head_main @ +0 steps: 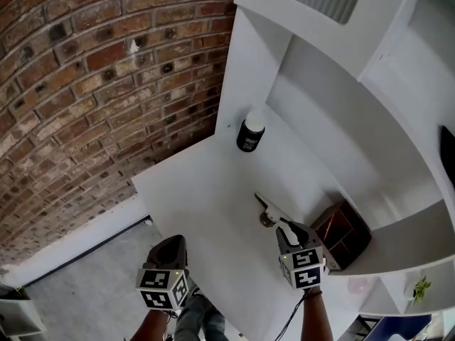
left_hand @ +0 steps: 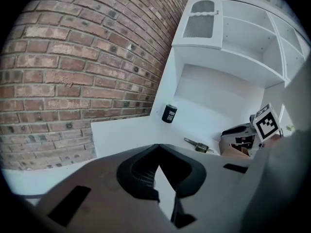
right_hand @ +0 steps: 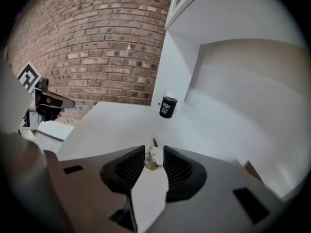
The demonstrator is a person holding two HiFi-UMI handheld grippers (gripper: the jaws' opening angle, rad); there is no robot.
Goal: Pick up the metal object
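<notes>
right gripper [right_hand: 154, 155]: jaws drawn in to a narrow gap, pads against both sides of the metal object's [right_hand: 153, 159] near end | metal object lies on white table [head_main: 206, 197], well apart from black jar [head_main: 249, 134] | left gripper [left_hand: 156, 147]: tips together, nothing held, off the table's edge

Left gripper [left_hand: 158, 149]: jaws together, nothing between them, held low.
Right gripper [right_hand: 154, 154]: reached forward, 2 jaws closed on the metal object [head_main: 264, 206].
</notes>
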